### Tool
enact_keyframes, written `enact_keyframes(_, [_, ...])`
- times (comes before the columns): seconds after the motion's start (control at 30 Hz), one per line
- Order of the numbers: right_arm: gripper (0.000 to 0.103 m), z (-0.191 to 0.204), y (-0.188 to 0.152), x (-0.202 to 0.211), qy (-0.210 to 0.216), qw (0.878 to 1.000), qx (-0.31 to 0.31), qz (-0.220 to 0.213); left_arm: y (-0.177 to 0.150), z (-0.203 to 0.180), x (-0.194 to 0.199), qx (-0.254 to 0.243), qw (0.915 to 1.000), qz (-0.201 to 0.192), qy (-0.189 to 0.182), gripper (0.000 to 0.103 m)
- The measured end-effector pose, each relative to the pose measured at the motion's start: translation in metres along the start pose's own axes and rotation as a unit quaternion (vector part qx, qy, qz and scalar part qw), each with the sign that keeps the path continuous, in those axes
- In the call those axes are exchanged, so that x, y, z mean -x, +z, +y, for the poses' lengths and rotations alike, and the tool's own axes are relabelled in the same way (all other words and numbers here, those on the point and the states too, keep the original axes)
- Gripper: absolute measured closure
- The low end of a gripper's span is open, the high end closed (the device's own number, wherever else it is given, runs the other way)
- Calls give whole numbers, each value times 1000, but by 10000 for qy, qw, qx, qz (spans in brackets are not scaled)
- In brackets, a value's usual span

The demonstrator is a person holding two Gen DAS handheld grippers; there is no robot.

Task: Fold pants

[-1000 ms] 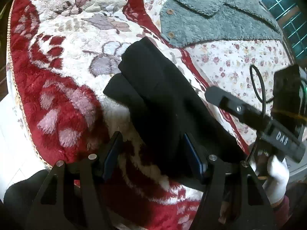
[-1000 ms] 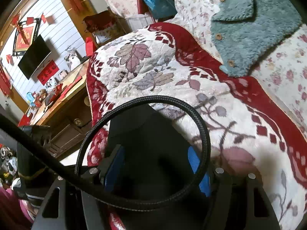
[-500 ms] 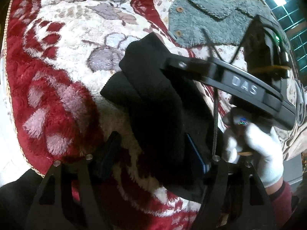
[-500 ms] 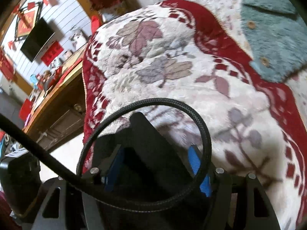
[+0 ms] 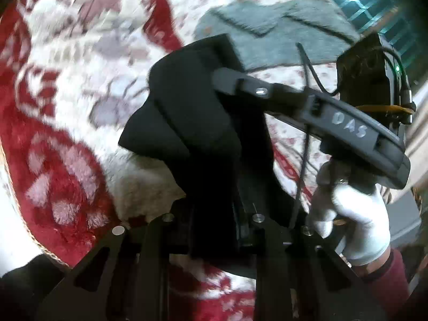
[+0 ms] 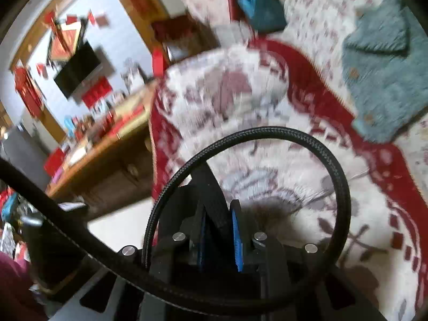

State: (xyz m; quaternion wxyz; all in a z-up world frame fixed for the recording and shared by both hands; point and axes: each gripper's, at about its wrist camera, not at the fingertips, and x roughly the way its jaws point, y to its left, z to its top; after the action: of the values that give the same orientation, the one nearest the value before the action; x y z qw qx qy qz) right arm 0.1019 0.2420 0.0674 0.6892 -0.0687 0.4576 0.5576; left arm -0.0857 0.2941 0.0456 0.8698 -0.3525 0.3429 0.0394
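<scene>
The black pants (image 5: pixel 192 112) lie folded on a red and white floral blanket (image 5: pixel 53 160), with their near end bunched up off it. My left gripper (image 5: pixel 214 230) is closing its jaws, and the pants' near edge is pinched between them. My right gripper (image 5: pixel 224 77) reaches in from the right over the pants' far part, held by a white-gloved hand (image 5: pixel 355 219). In the right wrist view my right gripper (image 6: pixel 220 230) is also closing, its blue pads (image 6: pixel 236 235) pressing on a narrow strip of the black pants (image 6: pixel 211 192).
A teal fleece cardigan (image 5: pixel 267 18) lies beyond the pants on a flowered sheet, and it shows as the cardigan (image 6: pixel 388 80) at upper right. A braided cable loop (image 6: pixel 267 131) arches before the right camera. A wooden cabinet (image 6: pixel 107 160) stands left of the blanket's edge.
Both grippers' jaws have come together from wide apart onto the black pants. The right gripper has swung in from the right over the pants, and the cloth has bunched and risen.
</scene>
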Motion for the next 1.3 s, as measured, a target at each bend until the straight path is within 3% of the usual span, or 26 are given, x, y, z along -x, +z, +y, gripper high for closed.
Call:
enact_keyframes(0.1, [87, 4, -2, 49, 186, 9979, -256, -572, -3, -31, 21, -499, 9983, -308, -28, 83])
enact_keyframes(0.2, [87, 7, -16, 99, 239, 9922, -429, -1144, -9, -71, 39, -986, 9936, -464, -291, 83])
enact_keyframes(0.47, [87, -6, -83, 220, 0, 9714, -1063, -2124, -40, -158, 43, -1977, 9756, -239, -929, 83])
enact_keyframes(0.63, [87, -21, -141, 268, -314, 9605, -1479, -2334, -80, -204, 21, -2662, 9588, 124, -985, 83])
enact_keyframes(0.77, [86, -42, -198, 286, -699, 9477, -2013, -2375, -122, -229, -17, -3078, 9463, 535, -826, 83])
enact_keyframes(0.9, [83, -74, -253, 291, -1155, 9284, -2698, -2279, -152, -242, -53, -3379, 9359, 858, -497, 81])
enact_keyframes(0.97, [75, -89, -276, 295, -1473, 9120, -3102, -2245, -160, -247, -60, -3461, 9329, 918, -397, 75])
enact_keyframes(1.03, [44, -98, -290, 302, -1628, 9007, -3386, -2182, -164, -252, -54, -3517, 9299, 963, -488, 58])
enact_keyframes(1.1, [44, -98, -300, 314, -1762, 8955, -3468, -2161, -167, -255, -44, -3590, 9244, 1056, -737, 45])
enact_keyframes(1.23, [44, -86, -309, 338, -2291, 8890, -3425, -1999, -174, -250, -20, -3809, 9063, 1335, -1255, 45])
enact_keyframes(1.3, [44, -78, -317, 353, -2351, 8854, -3427, -2084, -170, -242, -11, -3817, 9066, 1335, -1203, 45])
